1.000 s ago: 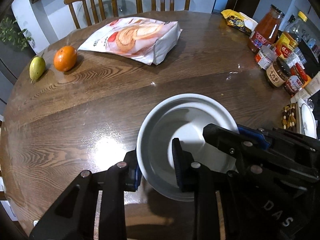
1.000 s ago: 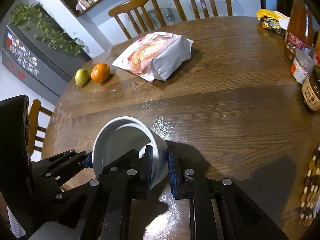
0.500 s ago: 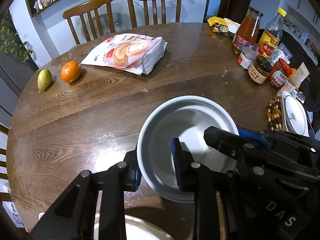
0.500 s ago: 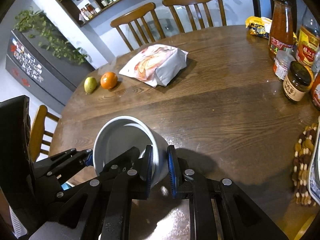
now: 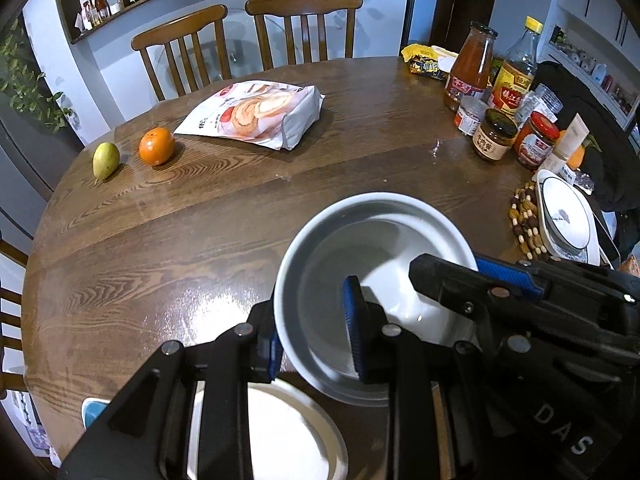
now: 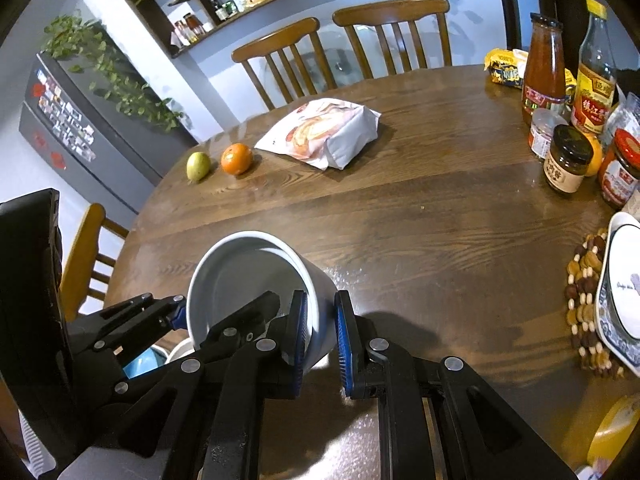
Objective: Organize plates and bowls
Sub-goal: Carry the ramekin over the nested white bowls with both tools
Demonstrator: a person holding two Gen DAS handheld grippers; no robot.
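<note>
Both grippers hold one white bowl [image 5: 372,248], tilted and lifted above the round wooden table [image 5: 200,216]. My left gripper [image 5: 314,328] is shut on its near left rim, one finger inside and one outside. My right gripper [image 6: 321,336] is shut on the bowl's [image 6: 244,272] right wall. Below the bowl a white plate [image 5: 280,432] lies at the table's near edge. A white dish [image 5: 564,216] on a patterned plate sits at the right; it also shows in the right wrist view [image 6: 624,280].
A snack bag [image 5: 256,112], an orange [image 5: 157,146] and a pear [image 5: 106,160] lie at the far side. Bottles and jars [image 5: 496,120] crowd the right edge beside a beaded mat [image 5: 524,220]. Two wooden chairs [image 5: 248,36] stand behind the table.
Both grippers have lifted the bowl higher and drawn it back toward the near edge. More of the table shows, and the white plate below has come into view.
</note>
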